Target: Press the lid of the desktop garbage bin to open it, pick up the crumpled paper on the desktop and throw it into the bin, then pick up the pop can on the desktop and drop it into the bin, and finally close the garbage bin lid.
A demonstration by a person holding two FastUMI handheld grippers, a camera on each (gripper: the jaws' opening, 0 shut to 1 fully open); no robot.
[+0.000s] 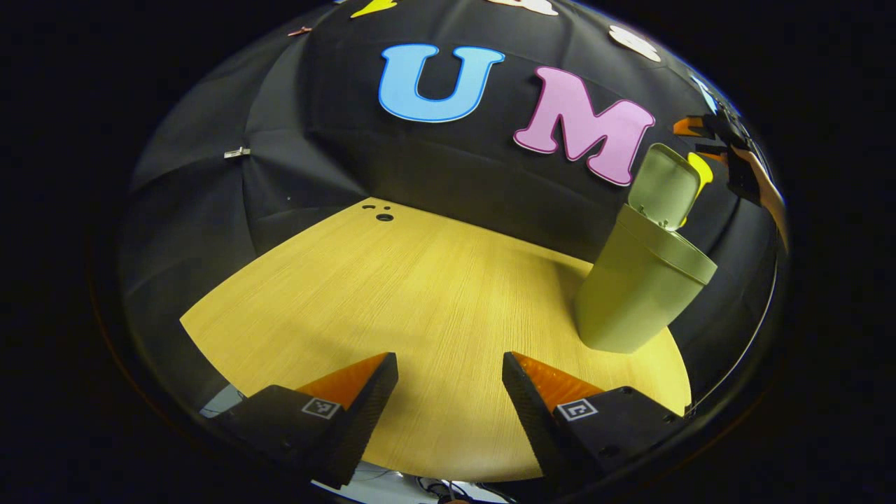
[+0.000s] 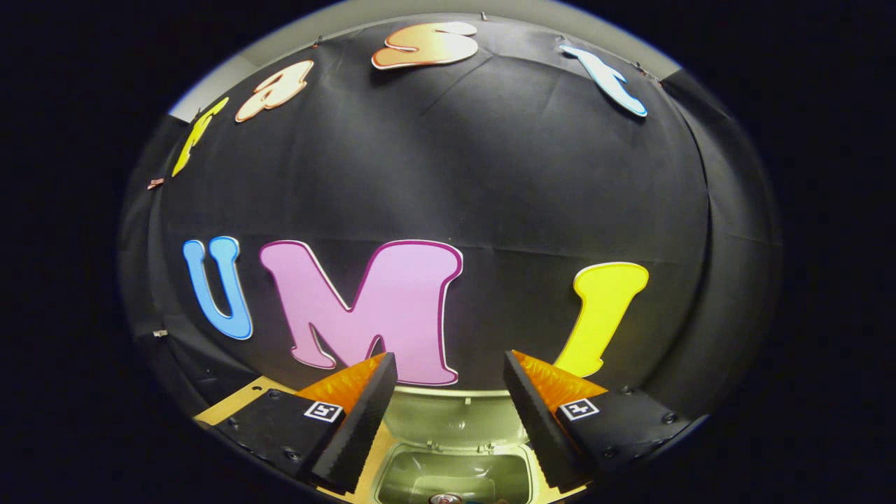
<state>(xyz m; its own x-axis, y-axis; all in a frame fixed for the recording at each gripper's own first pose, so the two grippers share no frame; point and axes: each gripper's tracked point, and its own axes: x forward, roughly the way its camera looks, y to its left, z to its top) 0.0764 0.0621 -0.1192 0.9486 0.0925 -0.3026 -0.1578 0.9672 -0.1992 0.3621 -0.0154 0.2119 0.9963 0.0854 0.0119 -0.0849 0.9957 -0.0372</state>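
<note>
The olive-green plastic desktop bin point(image 1: 640, 287) stands near the far right edge of the pale wood-grain table point(image 1: 420, 301), and its flip lid point(image 1: 663, 185) is tipped up and back, so the opening step looks done. In the right gripper view the right tool point(image 2: 448, 392) hangs directly over the bin's open mouth point(image 2: 455, 476), its two fingers spread well apart with nothing between them; just below, at the bottom rim of the view, a small round metallic top that is probably the pop can point(image 2: 445, 498) sits inside the bin (too little of it shows to be sure). That fits a release of the can into the bin. The left tool point(image 1: 450, 392) rests low over the near edge of the table, its fingers likewise spread wide and holding nothing, and the stretch of table ahead of it carries no crumpled paper and no can, which suggests both have gone in, though the paper itself cannot be made out inside the bin. In the left gripper view the other tool point(image 1: 728, 150) and the hand holding it appear at the far right, above the raised lid. By this reading only the last step is left: pressing the lid down shut.
</note>
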